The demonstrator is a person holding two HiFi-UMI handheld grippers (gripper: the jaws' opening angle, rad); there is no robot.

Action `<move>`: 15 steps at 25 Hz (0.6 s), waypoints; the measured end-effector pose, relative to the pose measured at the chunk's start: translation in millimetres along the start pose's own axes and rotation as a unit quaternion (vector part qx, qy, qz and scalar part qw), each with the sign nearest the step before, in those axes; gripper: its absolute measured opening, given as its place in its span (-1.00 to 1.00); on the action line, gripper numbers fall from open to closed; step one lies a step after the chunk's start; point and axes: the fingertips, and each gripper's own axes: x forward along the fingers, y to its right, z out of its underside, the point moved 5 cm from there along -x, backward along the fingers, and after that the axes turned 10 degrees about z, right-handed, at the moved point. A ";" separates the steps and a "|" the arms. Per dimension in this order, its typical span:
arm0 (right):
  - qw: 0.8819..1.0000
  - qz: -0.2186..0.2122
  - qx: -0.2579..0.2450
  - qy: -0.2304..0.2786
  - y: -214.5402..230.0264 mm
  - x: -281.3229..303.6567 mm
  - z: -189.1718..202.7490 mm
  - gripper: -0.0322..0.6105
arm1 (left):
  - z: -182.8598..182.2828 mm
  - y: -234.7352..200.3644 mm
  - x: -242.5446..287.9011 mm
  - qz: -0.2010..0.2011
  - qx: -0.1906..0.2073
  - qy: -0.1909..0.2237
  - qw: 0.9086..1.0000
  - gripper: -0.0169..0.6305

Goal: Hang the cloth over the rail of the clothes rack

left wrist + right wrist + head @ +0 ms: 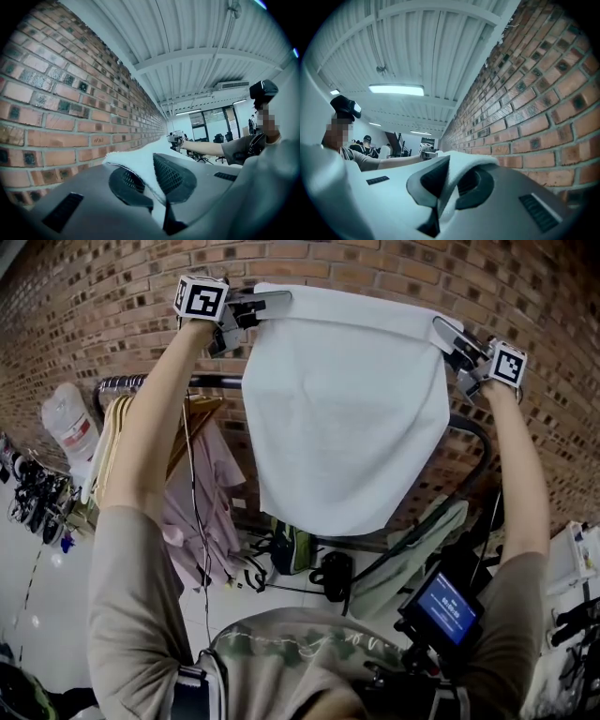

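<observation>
A white cloth (pixel 342 409) is held spread out in front of a brick wall (pixel 394 263), its top edge stretched between the two grippers. The upper corner toward 11 o'clock in the head view is pinched by the left gripper (pixel 255 307), and the corner toward 2 o'clock is pinched by the right gripper (pixel 450 338). In each gripper view the jaws are seen pressed together on a fold of the white fabric, with the other gripper visible far along the cloth's edge. Both arms are raised, and the cloth is hung freely from the jaws, its lower edge reaching toward 6 o'clock. The dark rail (pixel 214 382) of the clothes rack is seen behind the cloth, emerging at its 9 o'clock side and curving down at its 3 o'clock side. Whether the cloth touches the rail cannot be told. At 9 o'clock from the cloth, wooden hangers (pixel 117 432) and a pink garment (pixel 202 498) are hung on the rail. A small lit screen (pixel 448 607) is seen at 5 o'clock.
</observation>
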 end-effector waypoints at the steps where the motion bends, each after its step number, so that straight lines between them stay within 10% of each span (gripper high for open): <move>1: 1.000 0.006 0.002 -0.011 3.9 1.0 6.4 -0.85 | 6.5 -3.4 1.4 -0.004 -0.007 -0.007 1.000 -0.90; 15: 0.996 0.006 0.043 -0.081 34.5 7.1 74.1 -0.85 | 68.5 -41.7 13.6 0.037 -0.080 -0.080 0.993 -0.90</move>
